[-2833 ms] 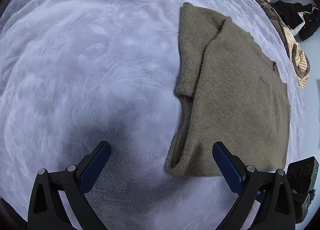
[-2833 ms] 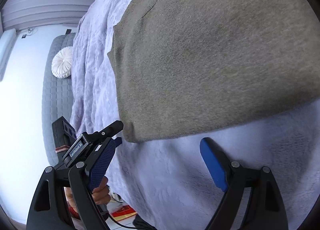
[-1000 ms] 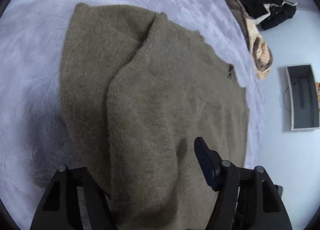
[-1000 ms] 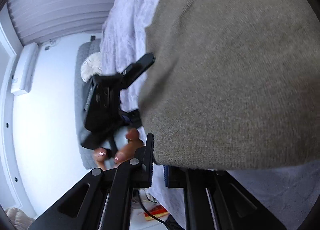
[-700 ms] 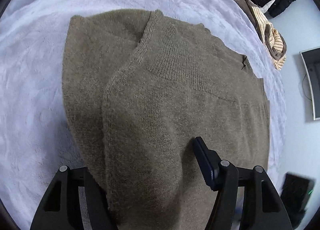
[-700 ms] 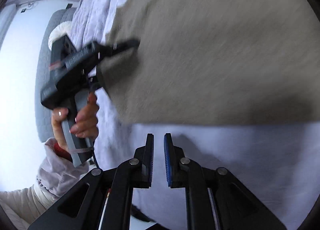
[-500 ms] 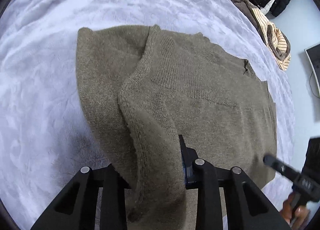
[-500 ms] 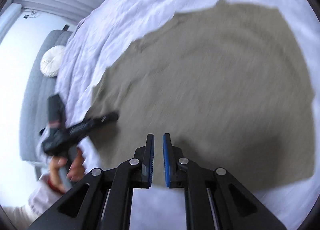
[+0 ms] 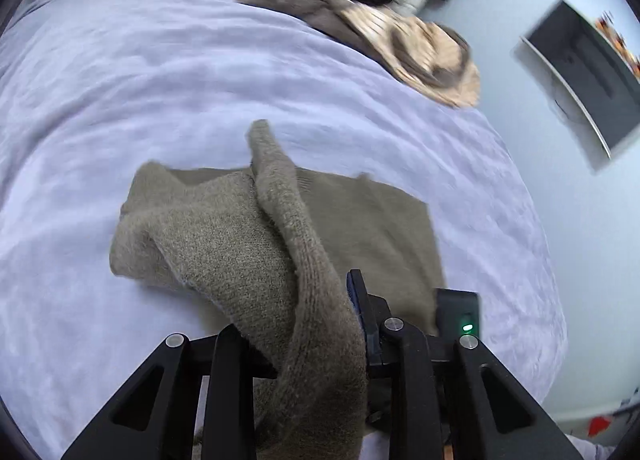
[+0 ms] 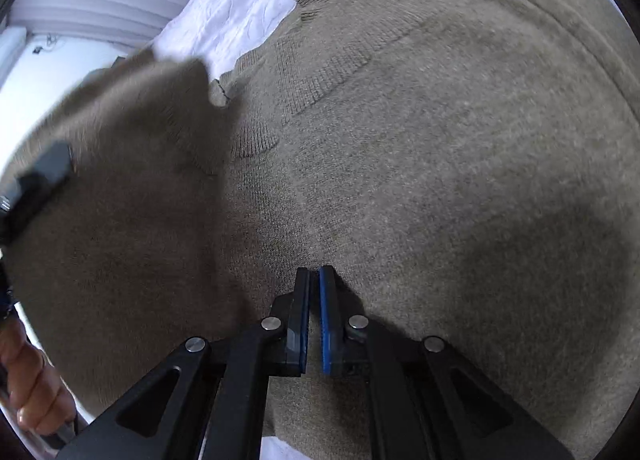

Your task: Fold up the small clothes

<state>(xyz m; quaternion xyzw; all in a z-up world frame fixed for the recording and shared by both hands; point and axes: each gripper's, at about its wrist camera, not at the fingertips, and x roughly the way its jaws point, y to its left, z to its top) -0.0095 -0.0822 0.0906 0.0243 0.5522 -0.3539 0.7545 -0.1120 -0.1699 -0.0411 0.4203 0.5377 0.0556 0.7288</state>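
- Left gripper (image 9: 320,324) now pinching a thick fold of the olive knit sweater (image 9: 360,220); jaws just been closing, spread wide around the hem a second ago, cloth now bunched between them and draped over the left finger.
- Gathered edge lifted clear of the lavender bedspread (image 9: 160,80), rising as a ridge toward the camera; flat on the bed half a second back.
- Rest of the sweater spread flat on the bedspread, middle of the bed.
- Right gripper (image 10: 314,300) pressed together, blue pads (image 10: 326,320) nearly touching with nothing between; tips right over the sweater's flat middle, earlier at its near edge.
- In the right wrist view, lifted flap blurred at left, a hand (image 10: 28,380) at the lower left edge.
- Pile of tan striped and dark clothes (image 9: 400,44) at the bed's far corner.
- "GenRobot.AI" label, readable earlier on a gripper, out of sight now; no legible writing at present.
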